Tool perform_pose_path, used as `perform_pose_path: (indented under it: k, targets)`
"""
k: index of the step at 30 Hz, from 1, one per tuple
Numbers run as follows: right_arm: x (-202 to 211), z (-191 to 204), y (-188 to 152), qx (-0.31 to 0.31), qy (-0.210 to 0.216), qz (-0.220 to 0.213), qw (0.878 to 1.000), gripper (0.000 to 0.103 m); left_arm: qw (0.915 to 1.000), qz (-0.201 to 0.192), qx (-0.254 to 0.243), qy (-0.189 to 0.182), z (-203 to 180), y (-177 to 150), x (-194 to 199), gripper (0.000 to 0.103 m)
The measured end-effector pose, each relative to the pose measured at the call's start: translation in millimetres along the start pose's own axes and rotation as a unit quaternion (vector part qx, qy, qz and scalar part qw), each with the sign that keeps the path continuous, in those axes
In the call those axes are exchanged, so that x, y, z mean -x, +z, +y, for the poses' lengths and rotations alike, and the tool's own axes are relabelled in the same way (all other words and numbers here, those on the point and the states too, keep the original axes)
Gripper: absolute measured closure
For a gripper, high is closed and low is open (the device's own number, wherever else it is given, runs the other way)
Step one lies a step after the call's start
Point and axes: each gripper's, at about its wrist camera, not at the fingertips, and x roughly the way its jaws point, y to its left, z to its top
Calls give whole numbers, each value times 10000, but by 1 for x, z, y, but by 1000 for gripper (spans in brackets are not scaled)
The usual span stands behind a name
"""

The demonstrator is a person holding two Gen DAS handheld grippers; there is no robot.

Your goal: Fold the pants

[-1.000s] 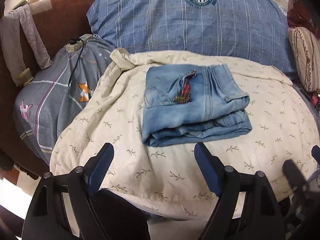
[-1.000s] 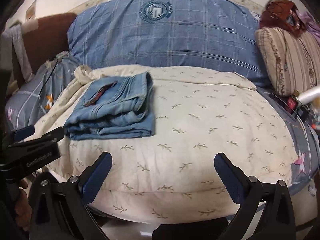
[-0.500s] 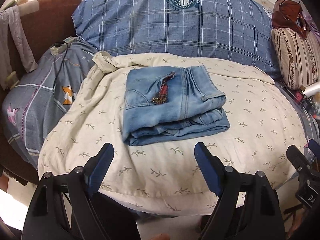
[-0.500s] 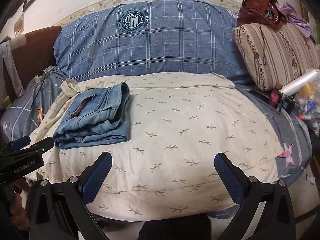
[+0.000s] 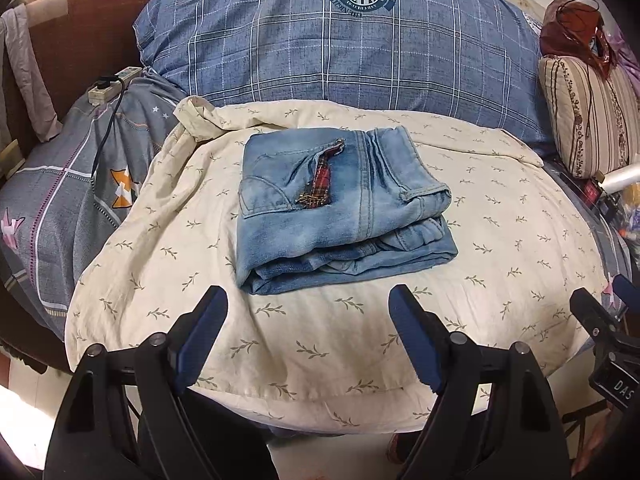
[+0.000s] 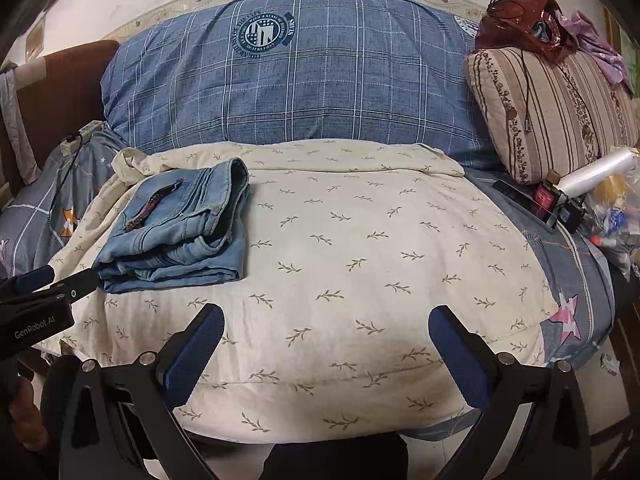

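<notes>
The left gripper (image 5: 308,334) gapes wide, empty — the folded jeans (image 5: 340,208) lie just ahead of its jaws on the cream quilt (image 5: 500,240). The right gripper (image 6: 326,346) is likewise spread, jeans well ahead-left.

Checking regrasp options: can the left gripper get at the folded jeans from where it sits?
Probably yes. The left gripper is open and empty, and the folded jeans lie straight ahead on the cream quilt, with only bare quilt between them.
</notes>
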Motion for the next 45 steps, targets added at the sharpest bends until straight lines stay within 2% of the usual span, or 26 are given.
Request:
perform_pose_path:
  k: [12,21,45]
  targets:
    - [-8,5,12,203,-71,21,9998,1,9999,124,78,2,10,-1,-9,20]
    - [-5,11,14,334,-145,-136,9992,1,9999,95,89,-27,13,-1,-7,20]
    - [12,10,7,354,-219,-243,9988,1,9997,-203,-23,-126,10,-2,14,20]
